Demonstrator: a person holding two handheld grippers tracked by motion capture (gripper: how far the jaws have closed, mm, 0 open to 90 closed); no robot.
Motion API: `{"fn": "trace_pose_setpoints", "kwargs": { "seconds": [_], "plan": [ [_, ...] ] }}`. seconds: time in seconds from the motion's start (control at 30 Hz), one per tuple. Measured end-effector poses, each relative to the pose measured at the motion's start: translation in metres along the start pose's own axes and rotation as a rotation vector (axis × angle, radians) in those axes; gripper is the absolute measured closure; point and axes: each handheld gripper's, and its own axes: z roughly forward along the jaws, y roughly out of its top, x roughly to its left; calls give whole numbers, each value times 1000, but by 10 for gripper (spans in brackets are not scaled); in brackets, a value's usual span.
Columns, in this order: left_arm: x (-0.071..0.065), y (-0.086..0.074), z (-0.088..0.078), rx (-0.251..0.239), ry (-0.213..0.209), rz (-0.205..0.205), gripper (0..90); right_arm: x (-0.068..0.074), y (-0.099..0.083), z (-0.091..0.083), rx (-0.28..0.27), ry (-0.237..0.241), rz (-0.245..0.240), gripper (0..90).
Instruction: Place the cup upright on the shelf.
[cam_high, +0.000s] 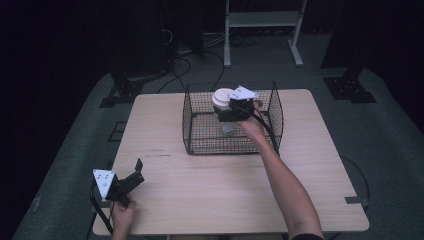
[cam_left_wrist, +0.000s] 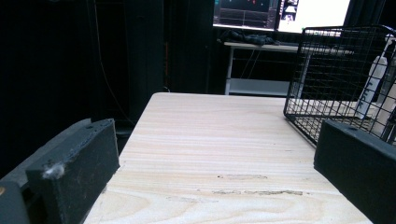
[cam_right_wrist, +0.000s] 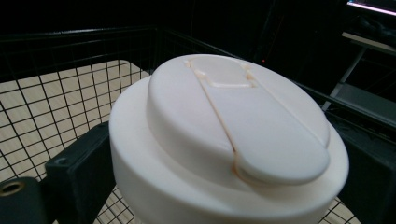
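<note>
A container with a wide white lid (cam_high: 221, 97) (cam_right_wrist: 224, 121) is inside the black wire basket (cam_high: 200, 145), its lid level with the basket's top rim. My right gripper (cam_high: 234, 109) (cam_right_wrist: 224, 158) is shut on it just below the lid, one black jaw on each side. Whether the container's base rests on the basket floor is hidden. My left gripper (cam_high: 137, 171) (cam_left_wrist: 212, 158) hovers low over the table's near left corner, open, with nothing between its jaws.
The light wooden table (cam_high: 165, 195) carries the basket at its far middle. In the left gripper view the basket (cam_left_wrist: 327, 93) stands to the right, with a pale upright object (cam_left_wrist: 373, 84) behind its mesh. Dark stands and cables lie on the floor beyond the table.
</note>
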Motion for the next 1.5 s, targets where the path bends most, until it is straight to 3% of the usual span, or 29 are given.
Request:
{"fn": "trace_pose_setpoints", "kwargs": {
  "seconds": [0.27, 0.5, 0.93, 1.5],
  "plan": [
    [0, 0, 0, 1, 0, 0, 0, -2, 0, -1, 15, -4, -7, 41],
    [0, 0, 0, 2, 0, 1, 0, -7, 0, -3, 32, -7, 16, 37],
    [-1, 0, -1, 2, 3, 4, 0, -9, 1, -6, 36, -20, -8, 33],
    [-1, 0, 0, 5, 6, 8, 0, -11, 15, -21, -52, -18, 22, 25]
  ]
}}
